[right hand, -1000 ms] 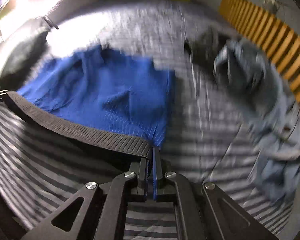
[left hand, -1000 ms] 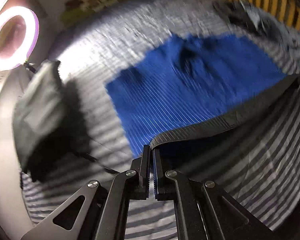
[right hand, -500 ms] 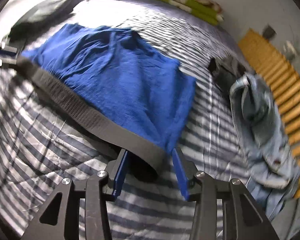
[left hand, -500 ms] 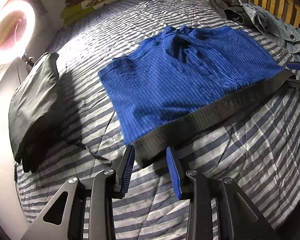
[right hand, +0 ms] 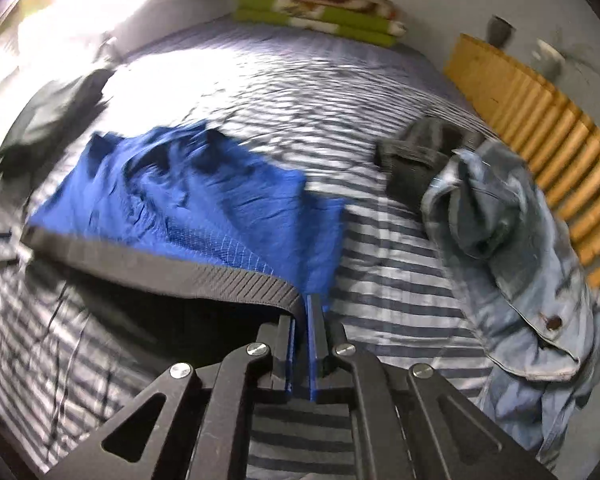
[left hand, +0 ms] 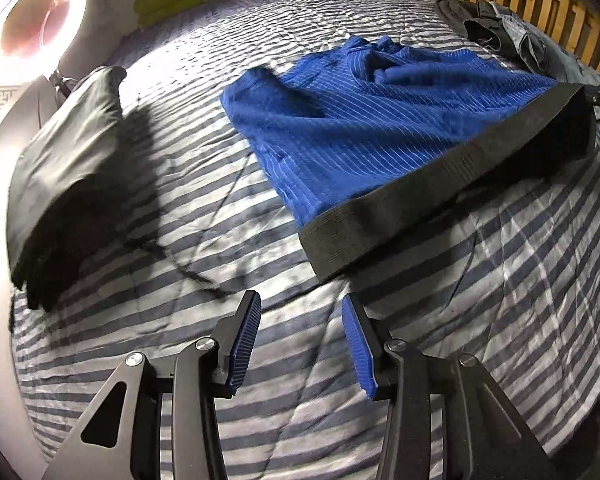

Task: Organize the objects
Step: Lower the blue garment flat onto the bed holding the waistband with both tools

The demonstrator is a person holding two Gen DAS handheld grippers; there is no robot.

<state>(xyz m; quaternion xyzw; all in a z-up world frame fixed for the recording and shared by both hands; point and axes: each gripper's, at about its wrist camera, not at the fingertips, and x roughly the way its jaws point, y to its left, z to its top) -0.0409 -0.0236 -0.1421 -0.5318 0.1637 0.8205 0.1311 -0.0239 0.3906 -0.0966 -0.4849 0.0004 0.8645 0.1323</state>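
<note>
Blue shorts (left hand: 364,128) with a dark waistband (left hand: 440,188) lie spread on the striped bedcover (left hand: 500,300), between a folded black garment (left hand: 60,168) and a heap of denim clothes (right hand: 508,248) (beside the wooden slats). Left gripper (left hand: 300,312) hangs spread wide just short of the waistband's near corner, touching nothing. Right gripper (right hand: 303,312) is pinched onto the waistband's other end, which is raised off the cover.

Blue shorts (left hand: 364,128) (black waistband (left hand: 440,184))
</note>
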